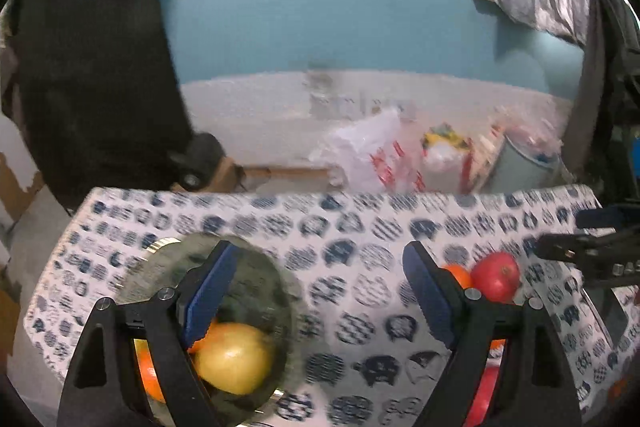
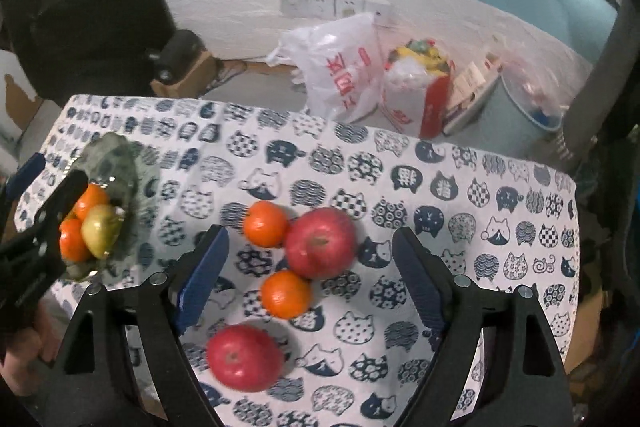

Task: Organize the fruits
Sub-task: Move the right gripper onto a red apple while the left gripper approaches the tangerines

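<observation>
A green glass plate holds a yellow-green apple and oranges. My left gripper hovers open over the plate's right side, and nothing sits between its blue pads. In the right wrist view the plate lies at the far left with the left gripper above it. My right gripper is open above loose fruit on the cloth: a large red apple, two oranges and a nearer red apple. Its pads touch none of them.
A cat-print cloth covers the table. Beyond its far edge on the floor stand plastic bags, a pale bucket and a black case. The right gripper enters the left wrist view at the right, near a red apple.
</observation>
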`<state>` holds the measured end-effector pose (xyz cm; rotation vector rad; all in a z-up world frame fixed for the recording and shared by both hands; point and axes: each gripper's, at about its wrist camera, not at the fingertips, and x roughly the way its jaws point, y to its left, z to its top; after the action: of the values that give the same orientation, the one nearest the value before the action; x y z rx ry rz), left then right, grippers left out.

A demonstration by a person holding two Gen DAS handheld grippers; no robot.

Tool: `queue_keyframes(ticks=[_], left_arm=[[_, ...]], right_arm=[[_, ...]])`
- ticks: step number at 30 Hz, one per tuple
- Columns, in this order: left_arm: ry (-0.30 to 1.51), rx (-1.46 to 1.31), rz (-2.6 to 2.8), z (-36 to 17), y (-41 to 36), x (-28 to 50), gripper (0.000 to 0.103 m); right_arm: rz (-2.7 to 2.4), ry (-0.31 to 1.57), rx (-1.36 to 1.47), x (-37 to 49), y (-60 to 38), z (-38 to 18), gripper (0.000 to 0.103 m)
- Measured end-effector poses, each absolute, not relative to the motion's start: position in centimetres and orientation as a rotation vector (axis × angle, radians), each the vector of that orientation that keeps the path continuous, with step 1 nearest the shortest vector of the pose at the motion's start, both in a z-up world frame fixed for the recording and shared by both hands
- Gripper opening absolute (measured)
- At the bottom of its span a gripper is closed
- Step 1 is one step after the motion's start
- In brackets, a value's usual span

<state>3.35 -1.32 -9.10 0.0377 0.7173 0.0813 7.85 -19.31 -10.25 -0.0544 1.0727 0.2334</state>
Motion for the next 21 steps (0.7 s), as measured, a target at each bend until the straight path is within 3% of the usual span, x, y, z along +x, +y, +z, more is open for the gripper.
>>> queue_keyframes(ticks=[21], left_arm=[[0.887,0.065,-0.033,-14.6,-5.8,8.0,0.086]], right_arm=[[0.307,1.202,-0.081,11.1,-19.5,-19.5,0.084]])
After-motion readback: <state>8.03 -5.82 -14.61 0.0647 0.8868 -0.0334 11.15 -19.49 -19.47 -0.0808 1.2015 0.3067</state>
